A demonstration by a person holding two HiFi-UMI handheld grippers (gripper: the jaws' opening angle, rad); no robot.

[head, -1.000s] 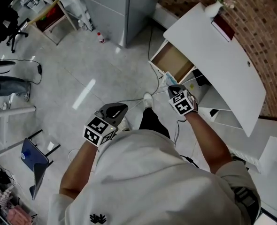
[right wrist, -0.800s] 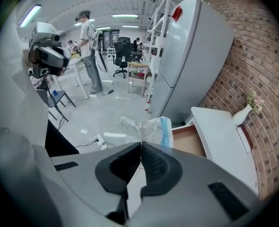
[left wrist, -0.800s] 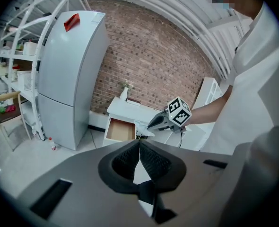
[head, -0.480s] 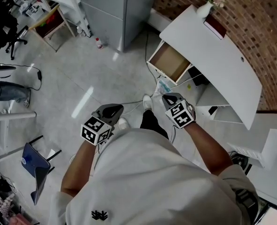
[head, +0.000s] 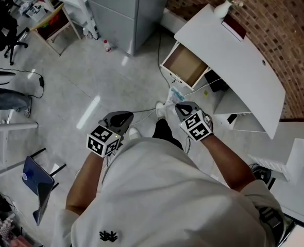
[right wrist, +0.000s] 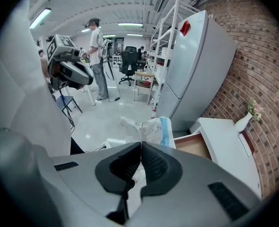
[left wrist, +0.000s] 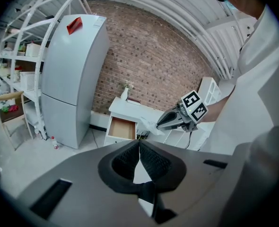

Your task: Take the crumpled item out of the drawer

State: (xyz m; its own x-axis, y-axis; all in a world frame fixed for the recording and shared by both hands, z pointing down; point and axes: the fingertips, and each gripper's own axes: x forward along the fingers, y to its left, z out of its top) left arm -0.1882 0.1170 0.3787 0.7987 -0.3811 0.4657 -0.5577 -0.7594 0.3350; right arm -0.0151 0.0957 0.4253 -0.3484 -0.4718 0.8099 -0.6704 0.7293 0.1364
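Where the crumpled white and pale-blue item (right wrist: 149, 128) is held: at the tip of the right gripper (right wrist: 140, 148), outside the open white drawer with a brown wooden inside (head: 185, 66) and above the pale grey floor (head: 90, 81).
Right gripper jaws: closed on the lower edge of the crumpled item, which is seen bunched up just beyond the black ribbed pads (right wrist: 153, 162).
Right gripper position: held near the drawer front, on the person's side of it, with the marker cube turned up toward the head view.
Left gripper (left wrist: 139, 145): held low beside the person's body, well apart from the drawer and the item.
Left gripper jaws: pressed together at the tip, with nothing gripped between them.
Drawer: pulled out from the white curved-top desk (head: 234, 60), so that its brown bottom is exposed.
Desk: set against the red brick wall (head: 281, 19); a small white vase with a sprig (head: 222, 8) is stood at its far end.
Tall grey refrigerator (head: 126, 9): placed near that same end of the desk, against the wall.
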